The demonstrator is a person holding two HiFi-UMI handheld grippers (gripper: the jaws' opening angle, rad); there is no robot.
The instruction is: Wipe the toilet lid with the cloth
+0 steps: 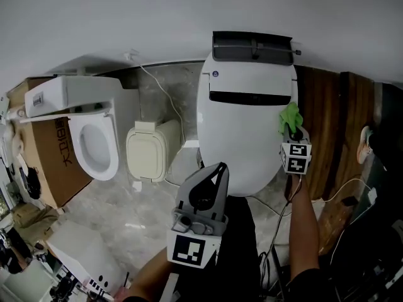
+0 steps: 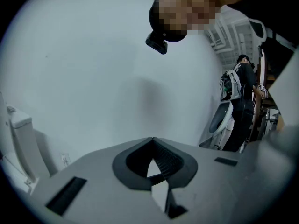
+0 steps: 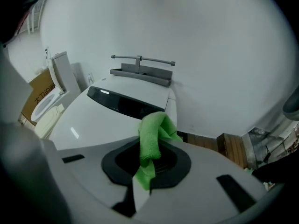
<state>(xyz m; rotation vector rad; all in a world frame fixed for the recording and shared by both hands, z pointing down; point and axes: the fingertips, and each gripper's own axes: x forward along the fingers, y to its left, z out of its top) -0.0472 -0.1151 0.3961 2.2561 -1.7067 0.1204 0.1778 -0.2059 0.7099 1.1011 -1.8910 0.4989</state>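
**Cloth (image 1: 290, 116) pinched in right tool (image 1: 292, 131), at right edge of toilet lid (image 1: 242, 137)**

Right tool: jaws closed tight on the cloth, a bright green microfibre rag. One fold is clamped btwn the jaws. A bunched loop sticks out past the tips, and a short tail hangs back toward the tool's body. Nothing else in the grip.

In head view the cloth sits over the right-hand side of the closed white toilet lid, approx level w/ its middle. It is just on the near side of the right end of the black strip (image 1: 250, 97) that crosses the lid. Whether the cloth actually presses on the lid: can't tell. The tool's marker cube (image 1: 296, 158) is by the lid's right rim, w/ the person's forearm (image 1: 302, 231) running back from it.

Left tool (image 1: 219, 168): jaws together at the tips, nothing held. It is held up off the lid's front end, well apart from the cloth, touching nothing. Left gripper view has it aimed at a plain pale wall (image 2: 93, 78). Another person (image 2: 243, 101) stands far off at right.

Around the toilet:
- Dark grey unit (image 1: 252, 46) at the lid's hinge end, by the wall.
- Wood panelling (image 1: 327, 124) to the toilet's right.
- Beige lidded box (image 1: 151, 150) to its left, on the marble floor (image 1: 126, 206).
- 2nd toilet (image 1: 94, 145) further left, seat ring showing, against a cardboard carton (image 1: 50, 162).
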